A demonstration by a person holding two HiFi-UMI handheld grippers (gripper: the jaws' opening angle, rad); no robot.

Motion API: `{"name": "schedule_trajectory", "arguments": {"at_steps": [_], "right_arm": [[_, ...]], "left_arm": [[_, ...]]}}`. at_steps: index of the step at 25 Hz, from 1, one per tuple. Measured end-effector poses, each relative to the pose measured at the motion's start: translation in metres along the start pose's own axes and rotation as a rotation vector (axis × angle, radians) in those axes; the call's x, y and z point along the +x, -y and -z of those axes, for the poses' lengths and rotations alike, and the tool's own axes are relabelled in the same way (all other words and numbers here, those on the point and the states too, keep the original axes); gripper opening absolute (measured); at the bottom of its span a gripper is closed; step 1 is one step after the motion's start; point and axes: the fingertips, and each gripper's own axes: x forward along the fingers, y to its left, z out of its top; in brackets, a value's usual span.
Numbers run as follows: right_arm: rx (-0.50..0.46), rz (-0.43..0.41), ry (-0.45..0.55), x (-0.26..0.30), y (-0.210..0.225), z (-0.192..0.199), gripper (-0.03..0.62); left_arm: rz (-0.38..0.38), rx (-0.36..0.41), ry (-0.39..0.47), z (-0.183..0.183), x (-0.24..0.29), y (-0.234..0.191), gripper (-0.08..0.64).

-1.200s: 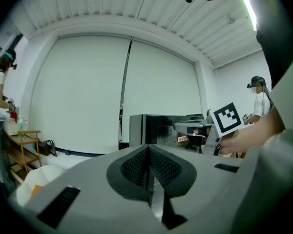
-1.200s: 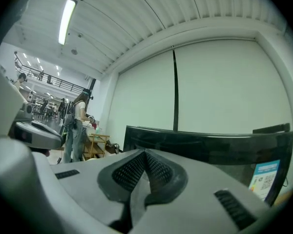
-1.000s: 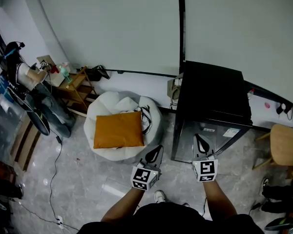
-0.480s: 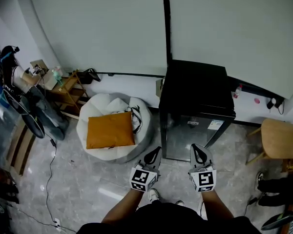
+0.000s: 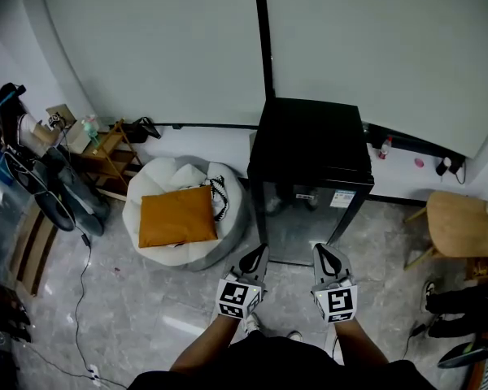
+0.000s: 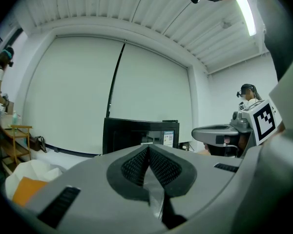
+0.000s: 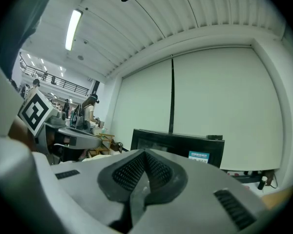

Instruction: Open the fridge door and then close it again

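A small black fridge (image 5: 309,157) stands against the white wall, its glossy door (image 5: 301,222) closed and facing me. In the left gripper view the fridge (image 6: 139,133) shows just above the jaws, and in the right gripper view the fridge (image 7: 178,143) lies straight ahead. My left gripper (image 5: 258,256) is shut and empty, hanging a short way in front of the door's lower left. To its right, my right gripper (image 5: 325,254) is also shut with nothing in it, level with the door's lower right. Neither touches the fridge.
A white beanbag (image 5: 183,222) with an orange cushion (image 5: 177,216) sits left of the fridge. A wooden shelf (image 5: 110,149) and bags stand at far left. A round wooden stool (image 5: 457,226) is at right. Cables run across the grey floor (image 5: 130,299).
Both grippers have come closer to the fridge, which has slid from the right toward the middle of the head view. Both jaws stayed shut.
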Motion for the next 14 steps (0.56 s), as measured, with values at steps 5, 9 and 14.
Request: {"name": "schedule_trajectory", "arguments": {"at_steps": [5, 9, 14], "right_arm": [[0.010, -0.005, 0.003, -0.009, 0.003, -0.001, 0.018], [0.010, -0.015, 0.004, -0.014, 0.002, 0.000, 0.018], [0.005, -0.017, 0.000, -0.020, 0.002, 0.006, 0.018]], "left_arm": [[-0.018, 0.000, -0.006, 0.001, -0.005, 0.008, 0.021], [-0.041, -0.001, 0.009, 0.005, -0.008, 0.010, 0.021], [-0.057, 0.001, 0.007, 0.004, -0.013, 0.014, 0.021]]}}
